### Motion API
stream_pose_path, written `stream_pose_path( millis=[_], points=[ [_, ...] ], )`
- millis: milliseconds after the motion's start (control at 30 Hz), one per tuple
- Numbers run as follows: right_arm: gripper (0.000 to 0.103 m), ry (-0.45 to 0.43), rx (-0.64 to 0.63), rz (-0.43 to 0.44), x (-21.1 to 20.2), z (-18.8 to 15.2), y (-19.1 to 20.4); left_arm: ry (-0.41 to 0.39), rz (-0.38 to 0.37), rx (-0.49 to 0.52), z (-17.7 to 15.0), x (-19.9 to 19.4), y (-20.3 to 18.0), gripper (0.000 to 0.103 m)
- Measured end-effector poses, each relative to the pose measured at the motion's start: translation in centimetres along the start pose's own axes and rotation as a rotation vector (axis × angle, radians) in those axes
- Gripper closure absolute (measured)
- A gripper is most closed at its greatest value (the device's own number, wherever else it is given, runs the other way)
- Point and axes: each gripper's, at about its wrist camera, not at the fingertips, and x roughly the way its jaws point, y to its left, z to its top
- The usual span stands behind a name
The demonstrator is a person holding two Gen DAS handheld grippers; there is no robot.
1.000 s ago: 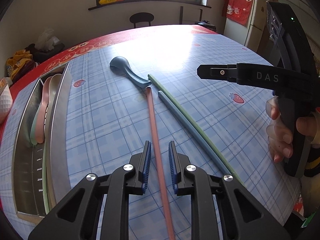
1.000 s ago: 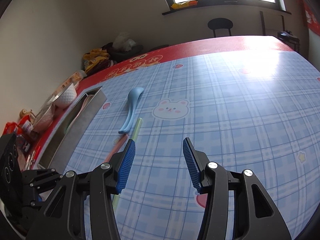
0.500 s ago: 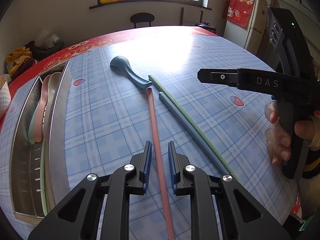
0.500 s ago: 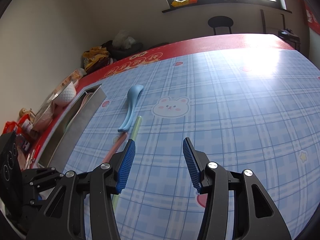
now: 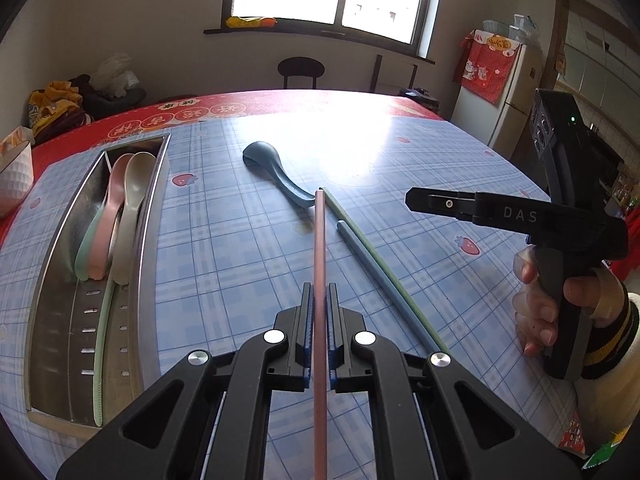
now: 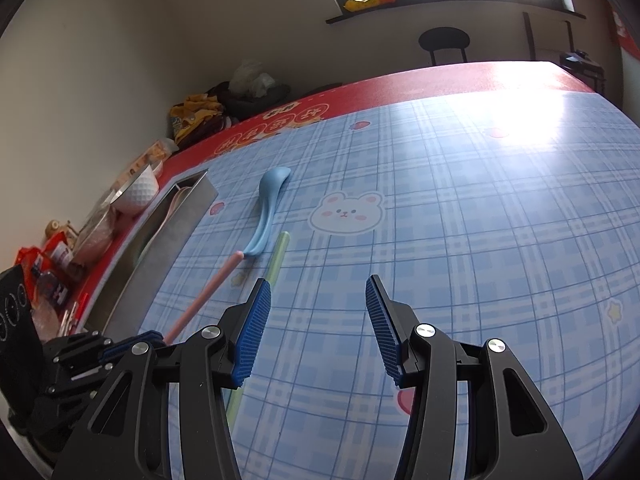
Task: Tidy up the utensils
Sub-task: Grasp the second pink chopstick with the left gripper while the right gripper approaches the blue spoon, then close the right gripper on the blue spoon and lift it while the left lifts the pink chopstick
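While the long steel tray [image 5: 60, 300] held three pastel plastic spoons [image 5: 120, 216], the left tool [image 5: 319, 304] gripped one pink chopstick [image 5: 320, 248]; the right tool [image 6: 316, 316] gaped empty.

The right claw [image 6: 318, 312] is hovering over the blue-checked bench [image 6: 480, 240] with its blue pads [image 6: 252, 336] standing wide apart and nothing between them. At lower left the left claw [image 6: 132, 346] is gripping a pink chopstick [image 6: 204, 292], whose far tip is lying just beside the handle of a light blue spoon [image 6: 266, 216]. A green chopstick [image 6: 278, 256] is running beside them and passing behind the right claw's left finger. A metal tray [image 6: 160, 252] is sitting along the bench's left edge, seemingly holding spoons
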Motion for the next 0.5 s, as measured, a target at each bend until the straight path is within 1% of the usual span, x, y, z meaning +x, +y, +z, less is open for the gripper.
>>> stream_pose_path(
  millis=[167,400,500],
  points=[
    [0.054,0.011,0.0,0.007,0.2,0.0,-0.1,-0.04,-0.013,-0.033,-0.1,-0.8,0.3,0.097],
    [0.054,0.024,-0.028,0.037,0.5,0.1,0.4,-0.108,-0.008,-0.115,-0.3,-2.2,1.5,0.097],
    [0.054,0.069,-0.068,0.045,1.2,0.4,1.1,-0.148,-0.003,-0.142,-0.4,-3.0,1.8,0.097]
  ],
)
